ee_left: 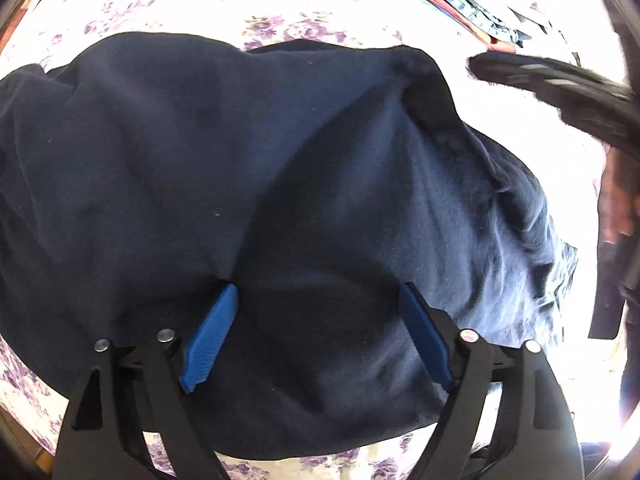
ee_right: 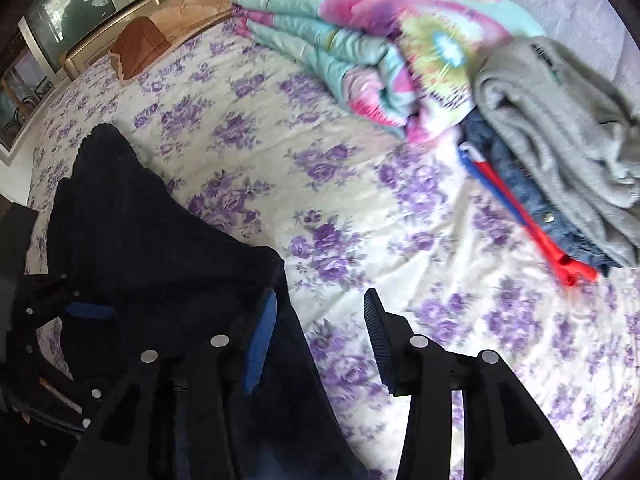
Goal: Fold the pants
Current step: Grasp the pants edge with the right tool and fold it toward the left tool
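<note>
Navy pants [ee_left: 280,168]: heaped on the floral bed [ee_right: 340,208]. Left claw [ee_left: 318,336]: above the pants, spread wide, gripping nothing. Right claw [ee_right: 320,344]: at the pants' edge, partly parted, empty.

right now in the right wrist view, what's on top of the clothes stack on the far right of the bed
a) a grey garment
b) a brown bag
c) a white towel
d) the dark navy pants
a: a folded grey garment lies on top of the stack, over blue denim and something red, on the floral bedspread.
</note>
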`<state>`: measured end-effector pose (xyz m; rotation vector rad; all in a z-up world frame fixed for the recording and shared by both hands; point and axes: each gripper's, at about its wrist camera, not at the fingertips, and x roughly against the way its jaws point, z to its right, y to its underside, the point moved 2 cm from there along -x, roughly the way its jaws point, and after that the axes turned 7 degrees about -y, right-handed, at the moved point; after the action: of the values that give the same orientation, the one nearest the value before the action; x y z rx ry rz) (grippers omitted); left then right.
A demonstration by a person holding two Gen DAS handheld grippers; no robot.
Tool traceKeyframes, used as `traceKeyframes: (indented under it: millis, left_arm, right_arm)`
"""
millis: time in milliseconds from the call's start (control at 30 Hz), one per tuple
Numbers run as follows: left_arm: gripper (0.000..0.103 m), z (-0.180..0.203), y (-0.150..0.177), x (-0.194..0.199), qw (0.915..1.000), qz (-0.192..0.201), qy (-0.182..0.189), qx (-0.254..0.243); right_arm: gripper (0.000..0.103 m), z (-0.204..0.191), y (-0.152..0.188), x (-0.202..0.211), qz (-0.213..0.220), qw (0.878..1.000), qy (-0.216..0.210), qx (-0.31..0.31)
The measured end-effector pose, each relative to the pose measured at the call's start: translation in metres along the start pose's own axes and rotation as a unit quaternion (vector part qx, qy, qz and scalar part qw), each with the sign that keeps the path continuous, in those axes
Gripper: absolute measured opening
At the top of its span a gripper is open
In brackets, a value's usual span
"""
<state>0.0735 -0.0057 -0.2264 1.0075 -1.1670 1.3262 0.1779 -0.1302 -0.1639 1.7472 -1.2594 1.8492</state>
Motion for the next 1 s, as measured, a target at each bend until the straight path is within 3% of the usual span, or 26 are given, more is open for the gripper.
traceKeyframes:
  millis: [33, 67, 100, 167, 300, 433, 567, 700, 733, 833, 867, 933, 967, 1000]
  left_arm:
    - [0.082, 0.005, 0.002, 0.0, 1.0, 0.001, -0.003, -0.004]
    - [0.082, 0.007, 0.003, 0.0, 1.0, 0.001, -0.006, -0.008]
    - [0.082, 0.014, 0.001, 0.0, 0.9999, 0.001, -0.007, -0.009]
    - [0.08, 0.015, 0.0, 0.003, 1.0, -0.001, -0.002, -0.008]
    - [0.068, 0.02, -0.002, 0.02, 0.9998, -0.011, 0.007, -0.015]
    - [0.068, 0.046, -0.011, 0.058, 0.9979, 0.022, 0.038, -0.047]
    - [0.068, 0.083, -0.044, 0.057, 0.9944, 0.032, 0.05, -0.087]
    - [0.061, 0.125, -0.078, 0.002, 0.9924, -0.005, 0.06, -0.107]
    - [0.052, 0.135, -0.082, -0.013, 0.9916, -0.018, 0.049, -0.118]
    - [0.051, 0.148, -0.091, -0.041, 0.9893, -0.028, 0.002, -0.143]
    - [0.052, 0.15, -0.093, -0.04, 0.9895, -0.025, 0.002, -0.142]
    - [0.052, 0.153, -0.096, -0.042, 0.9892, -0.028, 0.003, -0.144]
    - [0.052, 0.153, -0.094, -0.041, 0.9886, -0.03, 0.004, -0.147]
    - [0.052, 0.153, -0.092, -0.04, 0.9878, -0.03, 0.003, -0.153]
  right_arm:
    - [0.03, -0.005, 0.009, 0.009, 0.0, 1.0, -0.016, -0.005]
    - [0.01, -0.009, 0.02, 0.014, -0.007, 0.999, -0.03, -0.015]
    - [0.004, -0.015, 0.03, 0.012, -0.015, 0.999, -0.037, -0.03]
    - [0.002, -0.021, 0.046, -0.003, -0.028, 0.998, -0.035, -0.05]
    - [0.0, -0.005, 0.067, -0.057, -0.057, 0.995, 0.016, -0.08]
    - [0.0, 0.018, 0.067, -0.061, -0.026, 0.988, -0.023, -0.15]
    - [0.001, 0.017, 0.089, -0.022, 0.002, 0.985, -0.026, -0.169]
    - [0.004, 0.016, 0.151, 0.046, 0.039, 0.977, -0.004, -0.209]
    - [0.004, 0.017, 0.17, 0.058, 0.044, 0.973, 0.005, -0.225]
    - [0.004, 0.021, 0.237, 0.097, 0.061, 0.952, 0.028, -0.299]
    - [0.006, 0.022, 0.262, 0.109, 0.068, 0.941, 0.043, -0.33]
    - [0.045, 0.02, 0.311, 0.126, 0.09, 0.909, 0.084, -0.399]
    - [0.069, 0.018, 0.336, 0.134, 0.103, 0.891, 0.111, -0.429]
    - [0.07, 0.015, 0.356, 0.141, 0.113, 0.875, 0.129, -0.452]
